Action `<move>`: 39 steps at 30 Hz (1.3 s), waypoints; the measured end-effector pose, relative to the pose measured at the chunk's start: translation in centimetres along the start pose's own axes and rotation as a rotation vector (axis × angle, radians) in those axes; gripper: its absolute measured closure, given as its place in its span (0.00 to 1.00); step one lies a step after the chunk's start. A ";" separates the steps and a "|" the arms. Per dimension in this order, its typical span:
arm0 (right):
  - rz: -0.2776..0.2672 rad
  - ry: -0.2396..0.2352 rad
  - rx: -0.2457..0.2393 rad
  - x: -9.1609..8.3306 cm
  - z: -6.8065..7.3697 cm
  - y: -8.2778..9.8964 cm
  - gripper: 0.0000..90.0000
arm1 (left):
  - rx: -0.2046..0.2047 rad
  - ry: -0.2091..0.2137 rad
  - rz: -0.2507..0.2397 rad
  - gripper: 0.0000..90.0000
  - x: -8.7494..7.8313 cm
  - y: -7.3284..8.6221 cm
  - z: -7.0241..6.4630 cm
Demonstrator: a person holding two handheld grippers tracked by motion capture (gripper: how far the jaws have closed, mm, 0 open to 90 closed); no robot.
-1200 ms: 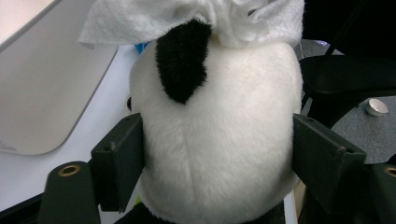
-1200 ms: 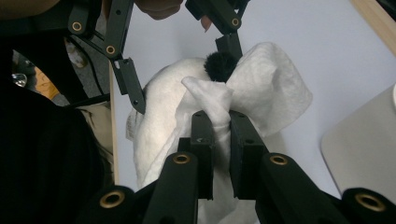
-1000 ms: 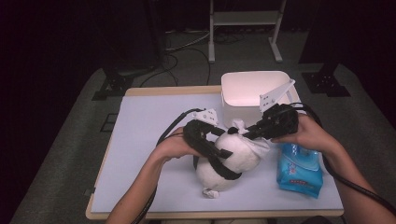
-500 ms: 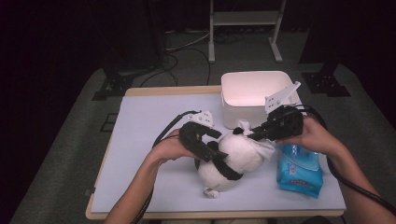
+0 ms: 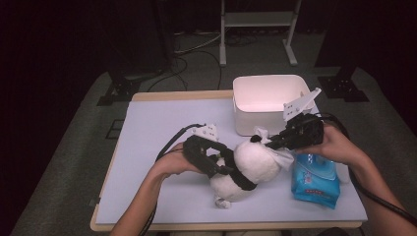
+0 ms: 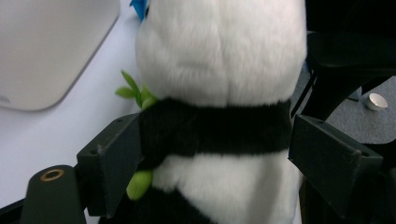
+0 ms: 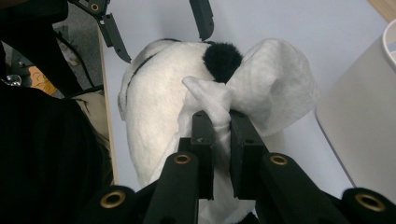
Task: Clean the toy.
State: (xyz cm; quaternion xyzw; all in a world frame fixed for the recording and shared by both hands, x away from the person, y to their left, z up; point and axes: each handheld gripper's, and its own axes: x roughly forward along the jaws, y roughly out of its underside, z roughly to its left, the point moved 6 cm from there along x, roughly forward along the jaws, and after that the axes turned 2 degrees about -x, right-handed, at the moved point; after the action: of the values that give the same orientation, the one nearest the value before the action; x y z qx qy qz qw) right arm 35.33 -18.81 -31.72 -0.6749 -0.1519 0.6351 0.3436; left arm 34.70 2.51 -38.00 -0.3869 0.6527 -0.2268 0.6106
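- The panda plush toy (image 5: 251, 164) lies on its side on the pale table (image 5: 157, 147), near the front edge and a little right of the middle.
- The left gripper (image 5: 220, 167) is at the toy's black band. In the left gripper view its jaws stand wide on both sides of the band (image 6: 215, 128); the left jaw touches the fur and the right jaw stands just beside it with a small gap. The jaws have just been opening, with the toy between them.
- The right gripper (image 5: 275, 142) pinches a white wipe (image 7: 261, 100), its jaws pressed together on the bunched cloth. The wipe lies against the toy's head, just beside the black ear (image 7: 222, 60).
- A white bin (image 5: 268, 101) stands behind the toy, at the back right part of the table. Its front wall is near the right gripper, so there is little room between them.
- A blue pack of wipes (image 5: 315, 179) lies to the right of the toy, near the front right corner of the table, partly under the right hand (image 5: 334, 145).
- The left half of the table is bare, with wide room from the left hand (image 5: 172, 164) to the left edge.
- The toy's lower end comes near the front edge; only a narrow strip of table is there.
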 end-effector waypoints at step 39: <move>-0.024 -0.006 0.061 -0.2 -0.4 2.5 0.90 | 0.048 -0.030 0.038 0.47 1.3 1.7 -0.5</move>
State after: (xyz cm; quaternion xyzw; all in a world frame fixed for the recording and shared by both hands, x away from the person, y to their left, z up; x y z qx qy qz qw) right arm 35.10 -20.86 -33.26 -0.6601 -0.1415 0.6375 0.3712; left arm 33.86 2.46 -40.03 -0.3632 0.6449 -0.2249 0.6337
